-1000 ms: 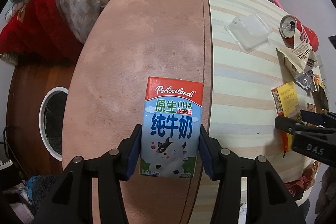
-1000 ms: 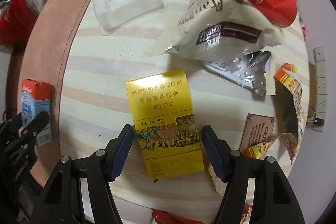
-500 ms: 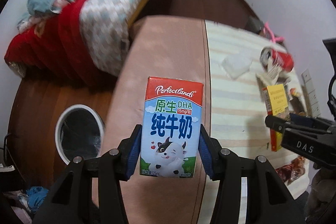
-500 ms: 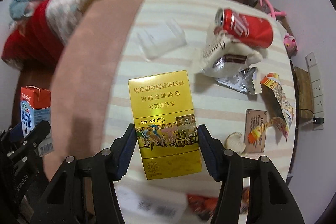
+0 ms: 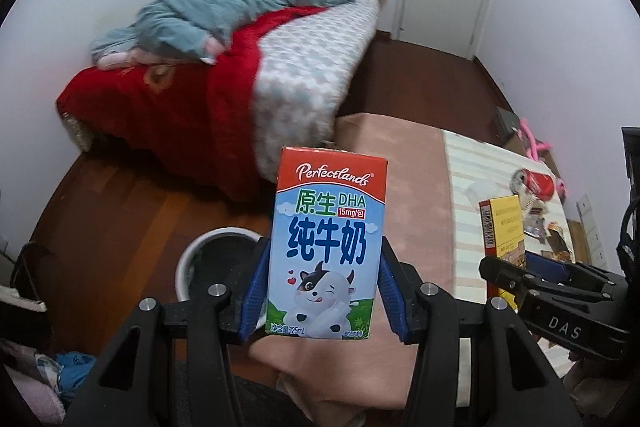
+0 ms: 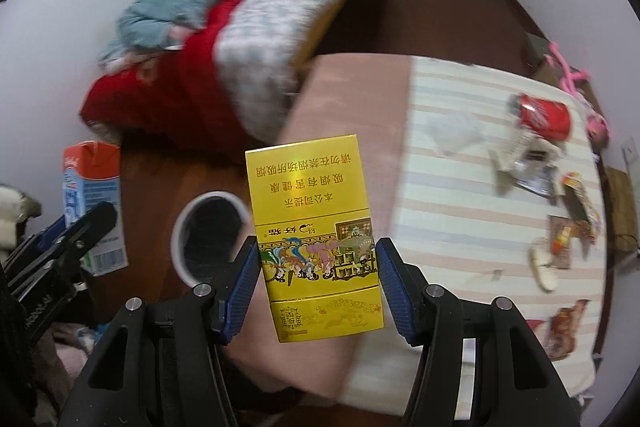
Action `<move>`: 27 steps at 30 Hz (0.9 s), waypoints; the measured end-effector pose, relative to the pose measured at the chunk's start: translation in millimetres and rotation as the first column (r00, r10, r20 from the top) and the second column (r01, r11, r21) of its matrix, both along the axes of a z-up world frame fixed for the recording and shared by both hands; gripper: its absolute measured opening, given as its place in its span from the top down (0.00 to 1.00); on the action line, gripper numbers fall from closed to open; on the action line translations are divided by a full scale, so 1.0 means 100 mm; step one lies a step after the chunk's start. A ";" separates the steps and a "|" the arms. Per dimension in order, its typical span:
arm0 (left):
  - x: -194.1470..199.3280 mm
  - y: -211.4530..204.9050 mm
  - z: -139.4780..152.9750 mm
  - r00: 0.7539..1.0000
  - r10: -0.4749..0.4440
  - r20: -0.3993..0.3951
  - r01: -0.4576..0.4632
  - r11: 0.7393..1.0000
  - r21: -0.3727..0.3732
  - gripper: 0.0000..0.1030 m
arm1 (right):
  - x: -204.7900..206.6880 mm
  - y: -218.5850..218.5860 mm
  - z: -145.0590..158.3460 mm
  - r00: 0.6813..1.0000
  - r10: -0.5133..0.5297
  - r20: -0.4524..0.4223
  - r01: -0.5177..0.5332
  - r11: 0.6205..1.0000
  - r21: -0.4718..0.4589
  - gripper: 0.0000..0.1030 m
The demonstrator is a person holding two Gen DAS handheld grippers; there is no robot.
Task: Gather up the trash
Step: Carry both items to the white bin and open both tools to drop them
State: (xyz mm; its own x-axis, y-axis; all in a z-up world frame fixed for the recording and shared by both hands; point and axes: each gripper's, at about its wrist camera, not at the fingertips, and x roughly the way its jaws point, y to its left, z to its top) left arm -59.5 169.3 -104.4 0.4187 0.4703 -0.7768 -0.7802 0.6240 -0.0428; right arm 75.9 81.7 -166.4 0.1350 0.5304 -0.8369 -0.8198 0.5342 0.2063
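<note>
My left gripper (image 5: 322, 291) is shut on a small blue and red milk carton (image 5: 326, 243) and holds it upright in the air, above the table's left edge. My right gripper (image 6: 316, 275) is shut on a yellow cigarette box (image 6: 316, 227), also lifted off the table. A white round trash bin (image 6: 208, 235) with a dark inside stands on the wooden floor below and left of both; it also shows in the left wrist view (image 5: 208, 263). Each gripper shows in the other's view: the right one (image 5: 520, 279), and the left one with the carton (image 6: 92, 203).
The table (image 6: 452, 203) has a pink part and a striped cloth with a red can (image 6: 544, 115), a clear plastic tray (image 6: 452, 131) and several wrappers (image 6: 536, 167). A bed (image 5: 240, 67) with red and blue bedding stands behind. Cloth lies on the floor at left.
Both grippers have risen and drawn back from the table, carrying the carton and the box. The bin and bed have come further into view; the right view is blurred by motion.
</note>
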 end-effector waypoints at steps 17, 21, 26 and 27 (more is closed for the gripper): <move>-1.01 1.80 -1.33 0.980 0.192 -0.056 -0.200 0.929 -0.311 0.54 | -1.05 1.97 -1.30 0.969 0.192 -0.155 -0.218 0.961 -0.172 0.42; -1.12 2.21 -1.83 0.970 0.228 -0.080 -0.240 0.873 -0.425 0.53 | -1.11 2.40 -1.82 0.958 0.194 -0.213 -0.244 0.939 -0.244 0.42; -1.24 2.51 -2.23 0.953 0.281 -0.114 -0.300 0.813 -0.498 0.29 | -1.12 2.79 -2.33 0.941 0.183 -0.284 -0.272 0.908 -0.317 0.42; -1.26 2.54 -2.27 0.949 0.292 -0.117 -0.310 0.807 -0.503 0.13 | -1.13 2.86 -2.42 0.939 0.184 -0.291 -0.280 0.901 -0.333 0.41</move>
State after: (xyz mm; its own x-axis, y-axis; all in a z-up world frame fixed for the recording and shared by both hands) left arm -185.5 423.8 -331.1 0.2925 0.1025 -0.9508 -0.9318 0.2538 -0.2593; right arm -37.5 367.2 -408.7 -0.1898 0.1730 -0.9665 -0.8775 0.4117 0.2460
